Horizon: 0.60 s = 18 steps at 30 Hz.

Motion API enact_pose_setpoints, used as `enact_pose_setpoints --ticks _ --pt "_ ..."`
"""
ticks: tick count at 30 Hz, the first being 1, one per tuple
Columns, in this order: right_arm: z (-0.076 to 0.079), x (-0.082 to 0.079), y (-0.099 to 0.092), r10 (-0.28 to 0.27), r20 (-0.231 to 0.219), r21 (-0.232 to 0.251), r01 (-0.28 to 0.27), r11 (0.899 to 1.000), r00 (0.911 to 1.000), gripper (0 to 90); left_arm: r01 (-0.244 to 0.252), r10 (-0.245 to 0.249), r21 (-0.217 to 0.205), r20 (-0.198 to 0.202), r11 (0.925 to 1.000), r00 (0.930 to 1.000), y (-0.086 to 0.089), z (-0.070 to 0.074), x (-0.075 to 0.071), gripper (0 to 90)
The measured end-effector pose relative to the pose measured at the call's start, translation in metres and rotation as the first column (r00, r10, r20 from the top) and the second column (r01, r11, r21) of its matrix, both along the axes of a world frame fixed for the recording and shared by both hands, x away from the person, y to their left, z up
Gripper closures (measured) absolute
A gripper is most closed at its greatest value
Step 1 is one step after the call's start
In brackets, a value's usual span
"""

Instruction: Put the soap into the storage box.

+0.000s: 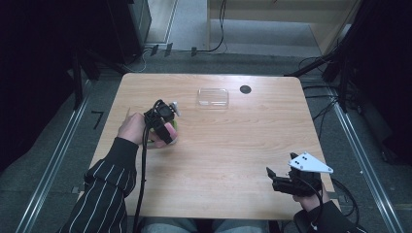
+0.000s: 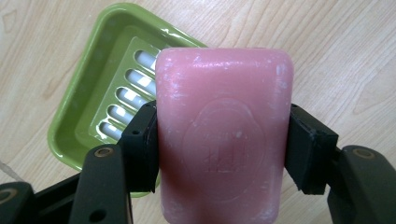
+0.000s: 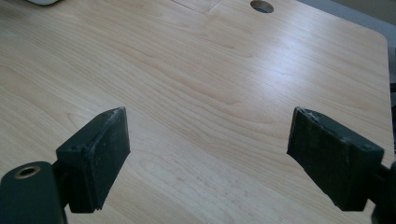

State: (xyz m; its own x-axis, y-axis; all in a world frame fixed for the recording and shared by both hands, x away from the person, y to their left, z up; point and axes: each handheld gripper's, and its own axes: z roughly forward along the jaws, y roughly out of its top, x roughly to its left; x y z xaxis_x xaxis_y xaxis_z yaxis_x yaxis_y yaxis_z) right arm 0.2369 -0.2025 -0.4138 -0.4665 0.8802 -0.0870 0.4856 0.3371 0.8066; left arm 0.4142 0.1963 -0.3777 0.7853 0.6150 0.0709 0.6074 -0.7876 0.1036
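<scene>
Your left gripper [image 2: 219,154] clamps matt black, rubbery-looking pads [image 2: 144,144] on a pink soap bar [image 2: 224,135], centre frame, its waxy, smooth face dusted with whitish scuffs and pressed with a faint embossed seal, above a glossy green plastic soap dish [image 2: 88,107] with a slotted floor at the left of the frame. Your right gripper [image 3: 208,158] shows the same dull black pads [image 3: 100,149], edges worn and flecked pale, over the table [image 3: 210,70], a light wood-grain top with a soft satin sheen. At upper centre of the high view lies a clear, shiny plastic lid or tray [image 1: 213,97]; at lower left your sleeve [image 1: 104,191] is dark cloth with thin white stripes.
</scene>
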Motion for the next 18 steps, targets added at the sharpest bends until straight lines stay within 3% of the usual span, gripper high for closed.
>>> enact_pose_setpoints --ticks 7,18 --pt "0.000 0.000 0.001 -0.001 -0.003 -0.001 0.001 1.000 1.0000 13.8 0.054 -0.054 0.004 0.016 0.9985 0.9984 0.001 0.000 0.004 38.8" --pt "0.000 -0.001 0.000 0.001 -0.004 -0.005 -0.001 1.000 1.0000 13.8 0.098 -0.099 0.018 0.026 0.9950 0.9948 0.007 -0.002 0.012 38.9"
